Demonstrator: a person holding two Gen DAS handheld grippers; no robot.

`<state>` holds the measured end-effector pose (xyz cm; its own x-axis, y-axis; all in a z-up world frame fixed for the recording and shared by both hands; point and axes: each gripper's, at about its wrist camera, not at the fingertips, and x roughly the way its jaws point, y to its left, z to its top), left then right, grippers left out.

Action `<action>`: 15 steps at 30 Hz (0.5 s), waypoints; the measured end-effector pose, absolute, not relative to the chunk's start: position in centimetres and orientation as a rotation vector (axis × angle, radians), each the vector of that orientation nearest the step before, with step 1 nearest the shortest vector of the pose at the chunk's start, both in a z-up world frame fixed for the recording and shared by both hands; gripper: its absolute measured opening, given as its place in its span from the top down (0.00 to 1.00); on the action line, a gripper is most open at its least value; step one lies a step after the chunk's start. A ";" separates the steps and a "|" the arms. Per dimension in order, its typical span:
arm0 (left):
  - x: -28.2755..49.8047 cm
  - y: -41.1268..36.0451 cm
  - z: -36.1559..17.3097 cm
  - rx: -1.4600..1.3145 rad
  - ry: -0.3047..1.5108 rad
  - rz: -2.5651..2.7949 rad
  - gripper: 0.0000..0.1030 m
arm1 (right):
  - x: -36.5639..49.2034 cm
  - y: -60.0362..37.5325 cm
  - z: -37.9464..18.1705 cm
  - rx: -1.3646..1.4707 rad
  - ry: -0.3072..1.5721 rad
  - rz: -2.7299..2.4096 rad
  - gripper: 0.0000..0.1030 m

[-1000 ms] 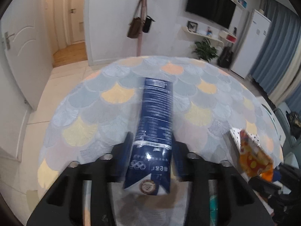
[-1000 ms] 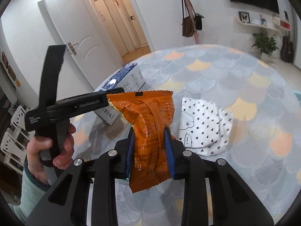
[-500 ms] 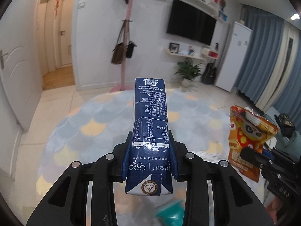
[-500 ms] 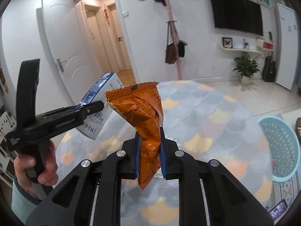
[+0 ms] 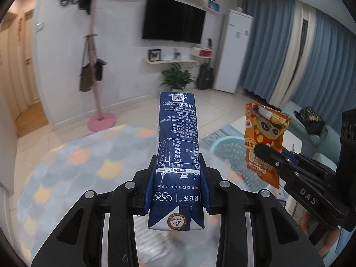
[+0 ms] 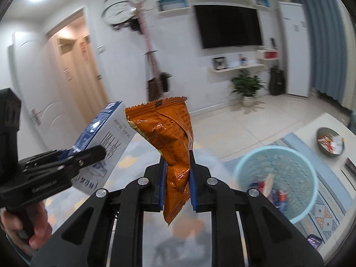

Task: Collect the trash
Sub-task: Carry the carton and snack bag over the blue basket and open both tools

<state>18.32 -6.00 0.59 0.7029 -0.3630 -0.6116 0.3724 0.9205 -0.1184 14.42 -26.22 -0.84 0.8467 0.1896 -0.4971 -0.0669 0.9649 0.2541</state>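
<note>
Left gripper [image 5: 178,191] clamped on dark blue milk carton [image 5: 176,146] | right gripper [image 6: 176,178] clamped on crumpled orange foil snack bag [image 6: 171,142] | both airborne, short of pale blue mesh plastic bin [image 6: 311,171] by rug edge | judgement: centre over rim, then release.

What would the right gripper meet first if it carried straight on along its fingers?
Probably only the patterned round rug on the floor: beyond the crumpled orange snack wrapper the right gripper holds, nothing stands ahead. The light blue plastic basket sits off to the right; depth is unclear.
</note>
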 end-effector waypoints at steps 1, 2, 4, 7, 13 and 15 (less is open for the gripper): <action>18.8 -6.9 0.5 0.016 0.686 -0.421 0.69 | 15.0 -27.5 -1.1 0.246 0.552 0.111 0.86; 19.5 -8.3 0.3 0.016 0.700 -0.441 0.69 | 15.5 -28.7 -1.4 0.256 0.562 0.089 0.86; 20.6 -10.3 -0.2 0.018 0.720 -0.465 0.69 | 16.5 -31.3 -2.1 0.274 0.584 0.029 0.86; 22.4 -13.7 -1.6 0.017 0.765 -0.503 0.69 | 17.7 -34.4 -3.5 0.309 0.609 -0.017 0.86; 26.1 -19.5 -5.4 0.037 0.861 -0.526 0.69 | 20.7 -39.4 -7.8 0.372 0.687 -0.116 0.85; 27.0 -20.7 -6.5 0.029 0.894 -0.533 0.69 | 21.9 -41.2 -10.2 0.412 0.743 -0.146 0.84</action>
